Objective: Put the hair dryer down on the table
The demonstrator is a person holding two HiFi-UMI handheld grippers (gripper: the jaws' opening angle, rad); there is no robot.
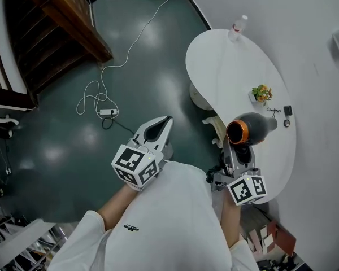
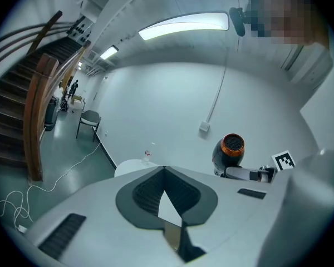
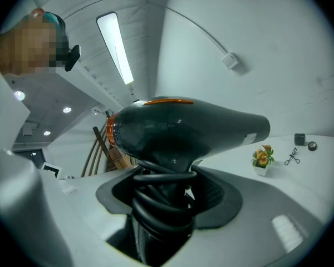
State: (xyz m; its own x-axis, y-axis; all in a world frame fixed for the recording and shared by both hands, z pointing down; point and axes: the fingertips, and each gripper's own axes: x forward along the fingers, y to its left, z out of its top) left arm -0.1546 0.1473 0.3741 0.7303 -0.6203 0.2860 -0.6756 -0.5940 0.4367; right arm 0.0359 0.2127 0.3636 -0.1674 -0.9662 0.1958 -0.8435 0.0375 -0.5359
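The black hair dryer (image 1: 252, 129) with an orange ring at its back is held in the air over the near edge of the white table (image 1: 226, 66). My right gripper (image 1: 239, 151) is shut on its handle, which has the black cord wound round it. In the right gripper view the hair dryer (image 3: 195, 129) fills the middle, its body lying crosswise above my right gripper (image 3: 164, 174). My left gripper (image 1: 165, 123) hangs over the floor left of the table, shut and holding nothing. From the left gripper (image 2: 165, 169) the hair dryer (image 2: 229, 152) shows to the right.
On the table stand a small bottle (image 1: 237, 28) at the far end, a little flower pot (image 1: 261, 93), scissors (image 1: 274, 110) and two small black items (image 1: 287, 110). A power strip with white cable (image 1: 107, 112) lies on the green floor. A wooden staircase (image 1: 68, 16) rises at the far left.
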